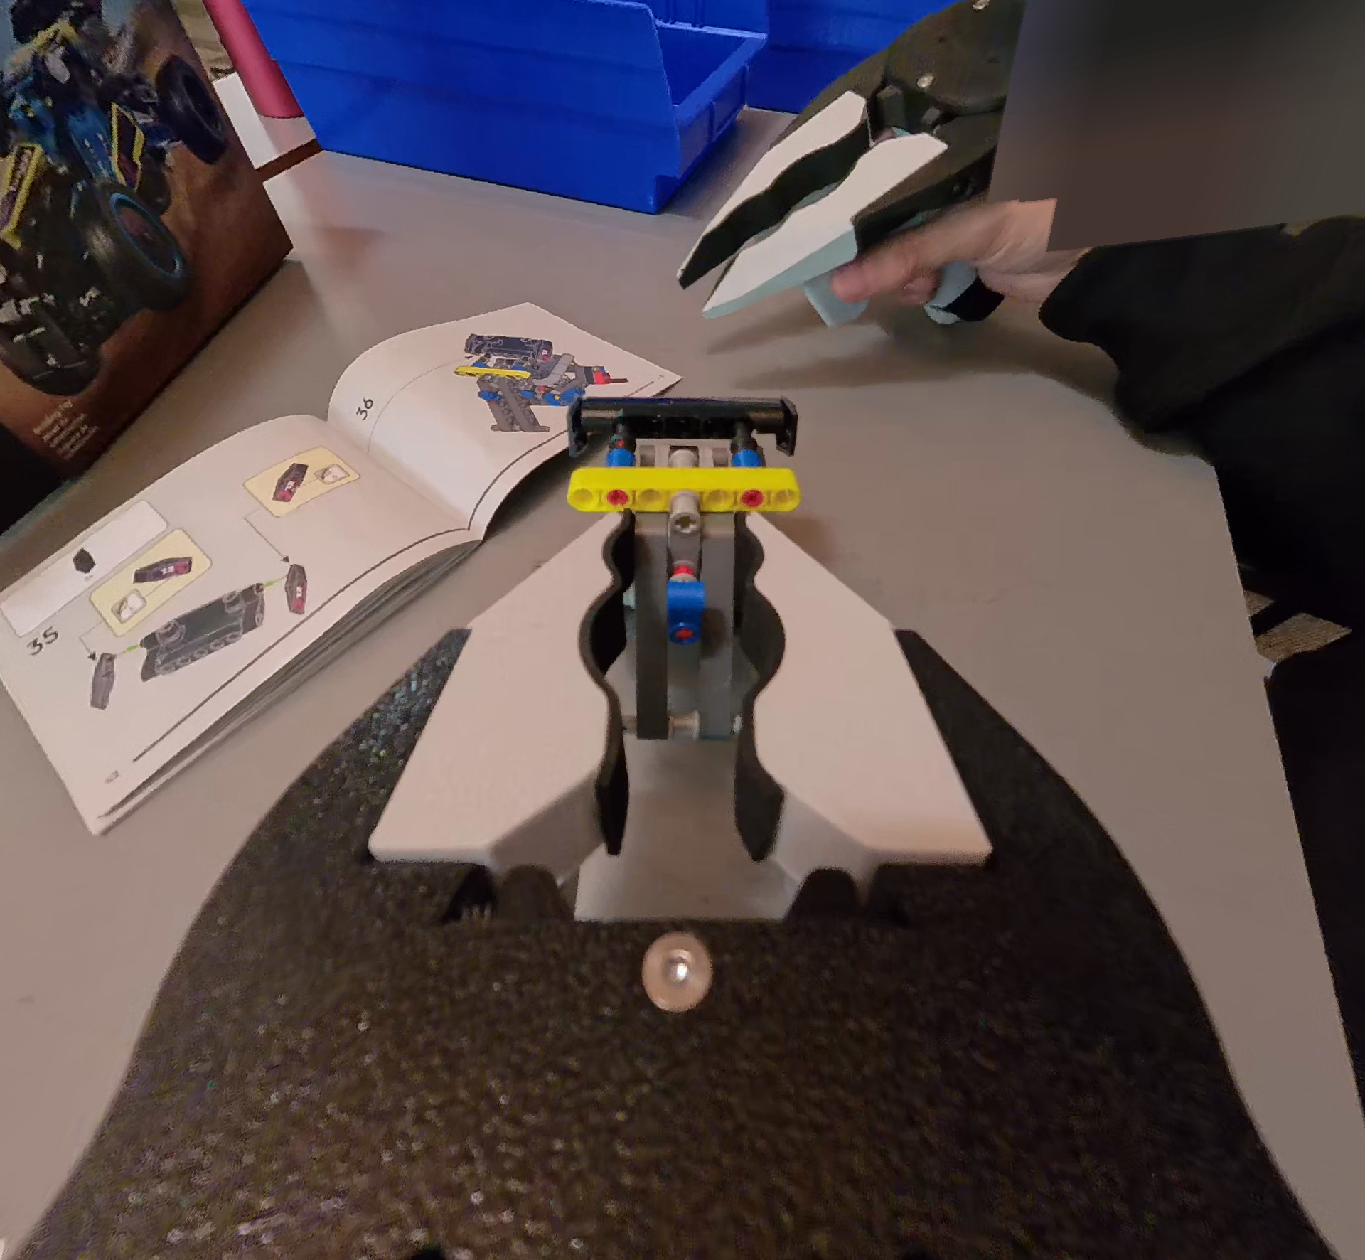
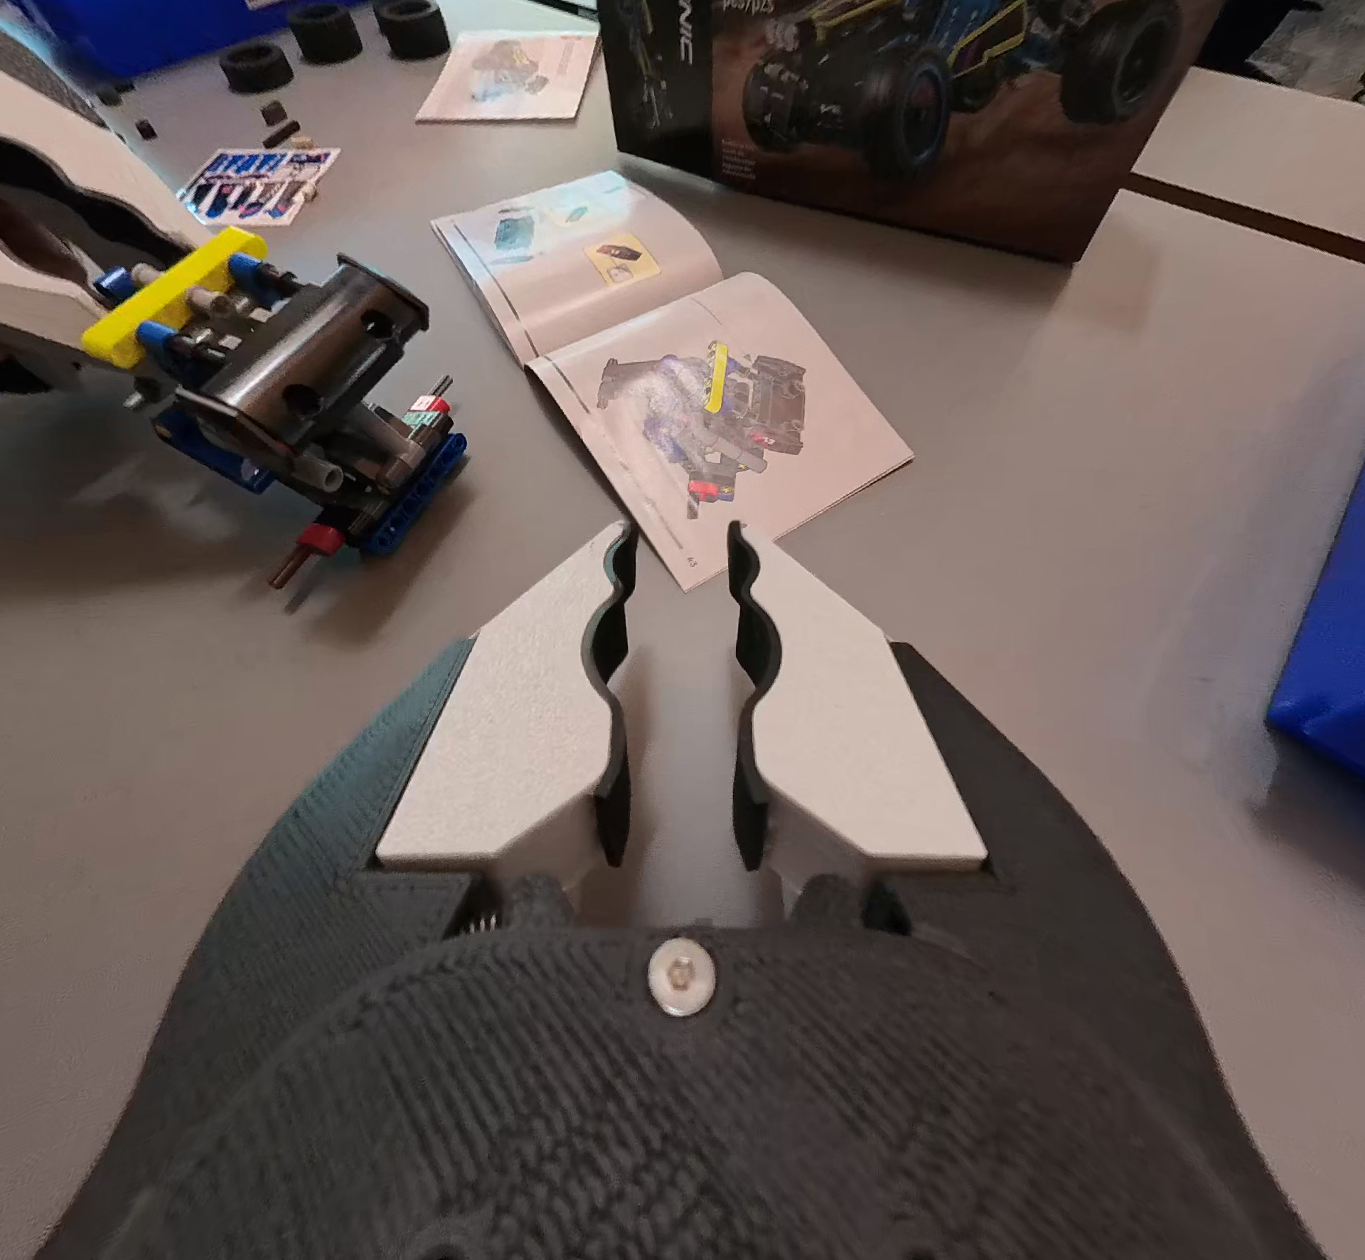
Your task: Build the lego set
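A brick model (image 1: 683,537) with a yellow beam (image 1: 683,497) across its top and a black panel (image 1: 683,421) beyond is clamped between the fingers (image 1: 532,641) of the left gripper (image 1: 683,530), its blue base down on the grey worktop (image 1: 960,560). Just left of it lies an open instruction booklet (image 1: 295,530). The right gripper (image 2: 681,537) hangs over the booklet's near corner, fingers narrowly parted with nothing between them. Behind stand a printed box (image 2: 923,79) and blue bins (image 1: 517,42); loose black tyres (image 2: 325,31) and a sticker sheet (image 2: 258,184) lie toward the far edge.
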